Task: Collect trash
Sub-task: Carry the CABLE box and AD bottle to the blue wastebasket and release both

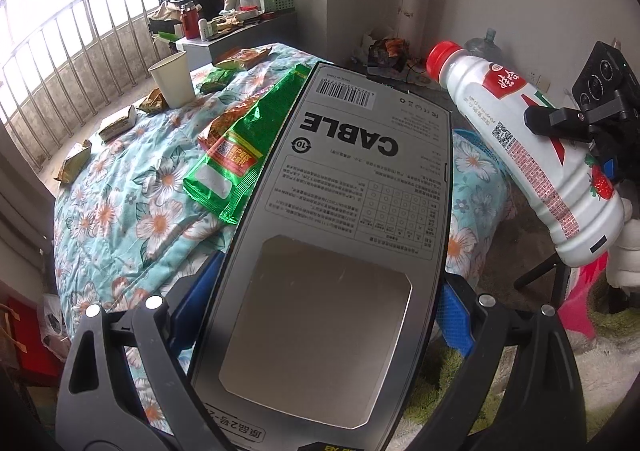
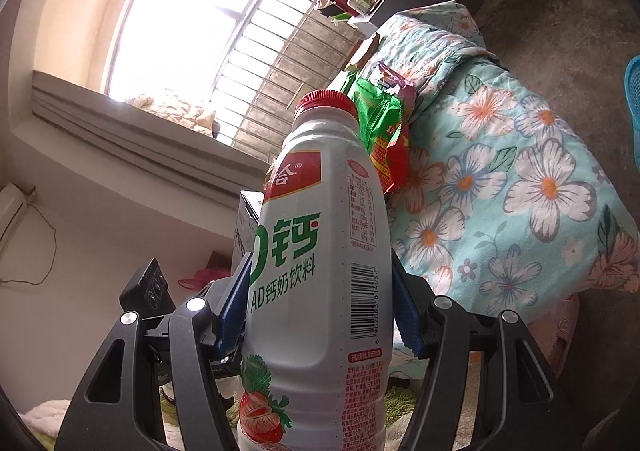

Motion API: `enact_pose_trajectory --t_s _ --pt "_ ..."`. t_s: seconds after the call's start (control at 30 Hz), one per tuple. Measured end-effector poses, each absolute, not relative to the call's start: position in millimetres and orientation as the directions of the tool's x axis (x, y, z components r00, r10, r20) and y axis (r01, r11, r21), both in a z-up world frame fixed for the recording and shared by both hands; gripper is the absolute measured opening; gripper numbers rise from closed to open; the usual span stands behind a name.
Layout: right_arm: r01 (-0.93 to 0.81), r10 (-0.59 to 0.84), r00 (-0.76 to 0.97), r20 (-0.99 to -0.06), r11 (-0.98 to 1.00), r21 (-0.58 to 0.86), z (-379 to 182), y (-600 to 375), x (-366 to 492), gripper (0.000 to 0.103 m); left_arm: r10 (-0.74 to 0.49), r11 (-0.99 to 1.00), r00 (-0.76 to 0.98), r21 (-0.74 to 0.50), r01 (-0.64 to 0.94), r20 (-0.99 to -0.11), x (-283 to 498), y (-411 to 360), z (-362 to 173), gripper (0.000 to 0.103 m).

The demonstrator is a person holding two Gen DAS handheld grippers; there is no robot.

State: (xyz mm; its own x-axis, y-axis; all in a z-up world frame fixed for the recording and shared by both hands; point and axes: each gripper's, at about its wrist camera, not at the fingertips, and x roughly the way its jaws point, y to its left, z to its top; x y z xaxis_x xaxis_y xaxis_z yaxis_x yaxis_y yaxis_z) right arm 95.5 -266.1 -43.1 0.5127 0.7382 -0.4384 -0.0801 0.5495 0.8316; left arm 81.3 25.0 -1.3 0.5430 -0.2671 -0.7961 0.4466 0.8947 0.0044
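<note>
My left gripper (image 1: 320,315) is shut on a flat grey cable box (image 1: 340,219) printed "CABLE", held up over the floral-covered table (image 1: 120,187). My right gripper (image 2: 320,311) is shut on a white strawberry milk bottle (image 2: 324,235) with a red cap; the bottle also shows at the right of the left wrist view (image 1: 536,159), with the right gripper's fingers (image 1: 560,119) around it. A green snack wrapper (image 1: 236,147) lies on the table beside the box, also in the right wrist view (image 2: 380,119). A paper cup (image 1: 173,77) stands farther back.
Several small snack packets (image 1: 116,123) lie along the table's left side. A cluttered shelf (image 1: 240,15) stands behind by the railed window. A blue basket (image 2: 634,107) sits on the floor at right. A water jug (image 1: 486,45) stands by the far wall.
</note>
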Motion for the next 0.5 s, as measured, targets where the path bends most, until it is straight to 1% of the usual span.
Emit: enact_pose_trajectory --t_s 0.13,0.3,0.4,0.5 --pt "-0.025 0.685 0.604 -0.408 0.528 0.849 -44.2 -316.1 84.2 0.061 -0.322 0.857 0.525 -0.007 0.515 -0.788 99.0 -10.3 10.6 0.089" --pt "0.089 0.544 0.737 -0.401 0.51 0.855 -49.2 -396.2 60.3 0.061 -0.422 0.788 0.45 -0.073 0.612 -0.787 138.5 -71.1 23.2 0.089" --pt "0.194 0.426 0.795 -0.432 0.496 0.846 -58.7 -444.5 41.5 0.061 -0.484 0.729 0.378 -0.125 0.674 -0.789 163.6 -118.8 24.4 0.089" --pt "0.305 0.32 0.82 -0.475 0.459 0.834 -76.4 -484.4 26.0 0.061 -0.52 0.67 0.291 -0.172 0.722 -0.803 187.5 -174.9 18.1 0.089"
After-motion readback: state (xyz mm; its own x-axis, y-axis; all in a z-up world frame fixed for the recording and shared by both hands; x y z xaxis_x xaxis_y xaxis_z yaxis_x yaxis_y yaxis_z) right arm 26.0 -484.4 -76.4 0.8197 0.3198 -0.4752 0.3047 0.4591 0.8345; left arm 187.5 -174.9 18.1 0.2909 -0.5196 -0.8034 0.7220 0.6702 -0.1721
